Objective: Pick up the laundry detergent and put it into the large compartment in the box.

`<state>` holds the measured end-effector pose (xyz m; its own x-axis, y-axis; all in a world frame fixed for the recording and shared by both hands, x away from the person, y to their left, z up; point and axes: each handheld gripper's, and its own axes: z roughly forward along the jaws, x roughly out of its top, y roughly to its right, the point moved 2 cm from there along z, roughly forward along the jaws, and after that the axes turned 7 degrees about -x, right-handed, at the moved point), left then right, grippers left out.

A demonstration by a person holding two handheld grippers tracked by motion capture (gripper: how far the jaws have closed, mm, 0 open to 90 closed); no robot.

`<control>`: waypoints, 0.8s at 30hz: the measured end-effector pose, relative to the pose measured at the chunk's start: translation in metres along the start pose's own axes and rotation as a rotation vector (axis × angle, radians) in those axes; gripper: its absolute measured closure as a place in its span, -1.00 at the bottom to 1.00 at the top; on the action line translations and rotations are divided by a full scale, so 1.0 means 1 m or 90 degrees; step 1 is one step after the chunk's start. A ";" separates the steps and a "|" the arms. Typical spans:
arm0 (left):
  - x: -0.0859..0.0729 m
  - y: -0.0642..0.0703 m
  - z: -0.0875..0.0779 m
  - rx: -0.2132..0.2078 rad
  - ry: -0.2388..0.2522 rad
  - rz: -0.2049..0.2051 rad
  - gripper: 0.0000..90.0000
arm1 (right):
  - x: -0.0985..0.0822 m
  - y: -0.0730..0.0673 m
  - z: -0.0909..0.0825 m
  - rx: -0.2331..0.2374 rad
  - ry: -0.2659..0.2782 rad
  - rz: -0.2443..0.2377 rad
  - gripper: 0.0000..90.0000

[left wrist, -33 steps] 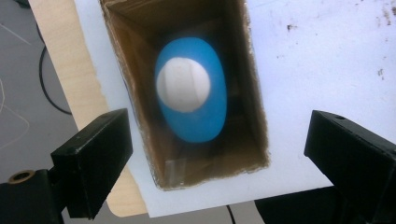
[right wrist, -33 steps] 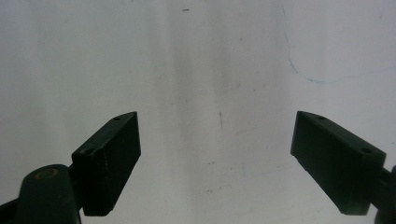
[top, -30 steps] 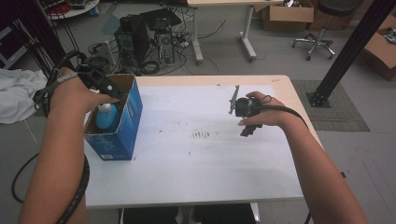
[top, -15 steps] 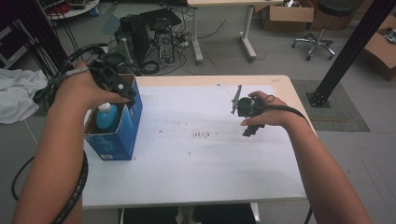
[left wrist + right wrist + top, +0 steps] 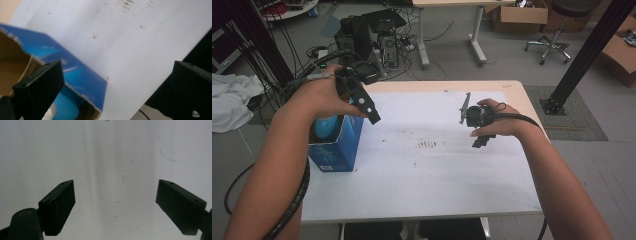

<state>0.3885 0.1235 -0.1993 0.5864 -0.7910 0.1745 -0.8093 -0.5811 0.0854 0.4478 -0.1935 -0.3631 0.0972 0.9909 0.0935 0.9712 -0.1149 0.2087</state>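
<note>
An open blue cardboard box (image 5: 337, 147) stands at the left edge of the white table (image 5: 427, 175). A light-blue rounded object (image 5: 325, 128) sits inside it. My left gripper (image 5: 370, 114) hovers just above the box's right rim, tilted down toward the table, open and holding nothing. In the left gripper view the box (image 5: 82, 80) and the light-blue object (image 5: 67, 107) lie low on the left, between and below the wide-apart jaws of the left gripper (image 5: 117, 75). My right gripper (image 5: 478, 136) hangs over the table's right half, open and holding nothing. In the right gripper view the right gripper (image 5: 115, 192) faces bare tabletop.
Faint brown marks (image 5: 429, 145) dot the table's middle. Beyond the far edge, computer towers and cables (image 5: 372, 40) crowd the floor. A white cloth (image 5: 232, 102) lies left of the table and a black post (image 5: 584, 55) rises at the right.
My left gripper has lifted away from the box opening and swung right, past the box's right rim. The right gripper has barely moved.
</note>
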 end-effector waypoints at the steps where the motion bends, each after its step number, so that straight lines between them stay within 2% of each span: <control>1: 0.003 0.004 0.003 0.000 -0.002 0.028 -1.00 | 0.000 0.000 0.000 0.001 0.000 -0.003 -0.64; 2: 0.005 0.006 0.004 -0.004 -0.005 0.048 -1.00 | 0.000 -0.001 -0.001 0.001 -0.001 -0.003 -0.64; 3: 0.009 0.013 0.009 -0.010 -0.013 0.116 -1.00 | 0.000 -0.001 -0.001 0.002 -0.001 -0.004 -0.64; 4: 0.009 0.013 0.009 -0.010 -0.013 0.116 -1.00 | 0.000 -0.001 -0.001 0.002 -0.001 -0.004 -0.64; 5: 0.011 0.018 0.010 -0.004 -0.013 0.160 -1.00 | 0.001 -0.001 -0.001 0.000 -0.005 -0.008 -0.64; 6: 0.014 0.025 0.013 -0.012 -0.008 0.201 -1.00 | 0.002 -0.002 -0.002 0.001 -0.004 -0.013 -0.64; 9: 0.019 0.033 0.018 -0.015 -0.025 0.252 -1.00 | 0.004 -0.002 -0.002 0.000 -0.002 -0.020 -0.64; 10: 0.019 0.033 0.018 -0.015 -0.025 0.252 -1.00 | 0.004 -0.002 -0.002 0.000 -0.002 -0.020 -0.64; 11: 0.022 0.037 0.021 -0.013 -0.031 0.269 -1.00 | 0.006 -0.003 -0.002 0.000 -0.003 -0.025 -0.64; 12: 0.022 0.037 0.021 -0.013 -0.031 0.269 -1.00 | 0.006 -0.003 -0.002 0.000 -0.003 -0.025 -0.64; 13: 0.024 0.040 0.024 -0.017 -0.038 0.281 -1.00 | 0.008 -0.003 -0.003 -0.001 -0.006 -0.032 -0.64; 17: 0.026 0.045 0.029 -0.015 -0.049 0.298 -1.00 | 0.009 -0.004 -0.005 -0.002 -0.003 -0.037 -0.64; 18: 0.027 0.047 0.033 -0.013 -0.055 0.317 -1.00 | 0.009 -0.005 -0.005 -0.001 -0.004 -0.037 -0.64; 24: 0.028 0.051 0.043 -0.022 -0.075 0.338 -1.00 | 0.006 -0.003 -0.006 0.001 -0.011 -0.034 -0.64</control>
<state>0.3647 0.0637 -0.2324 0.0956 -0.9912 0.0916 -0.9946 -0.0915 0.0483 0.4445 -0.1878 -0.3576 0.0490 0.9967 0.0652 0.9756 -0.0617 0.2108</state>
